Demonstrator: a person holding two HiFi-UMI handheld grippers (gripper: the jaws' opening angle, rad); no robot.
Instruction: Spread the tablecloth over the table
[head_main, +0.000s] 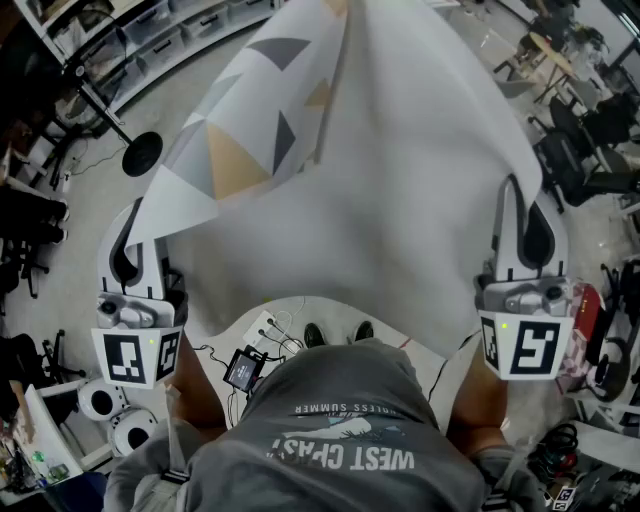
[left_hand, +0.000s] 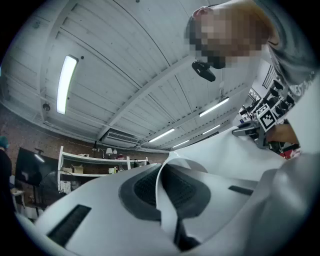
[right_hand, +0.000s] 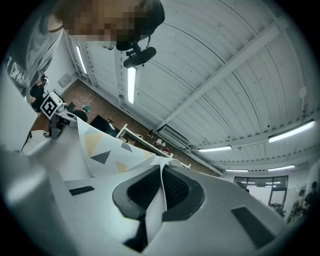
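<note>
tablecloth (head_main: 400, 180) is held up and stretched in front of the person, well above the floor (head_main: 90, 190). left hand-held gripper (head_main: 130, 225) is clamped on one edge of the cloth, right hand-held gripper (head_main: 525, 200) on the opposite edge. a triangle-patterned face is seen folded over near the left side.

The tablecloth (head_main: 400, 180) hung in the air, spread wide from 6 toward 12 o'clock, its plain white underside facing up. Toward 10 o'clock one edge folded over, showing grey and tan triangles. Its corners at 9 and 3 o'clock were pinched.
</note>
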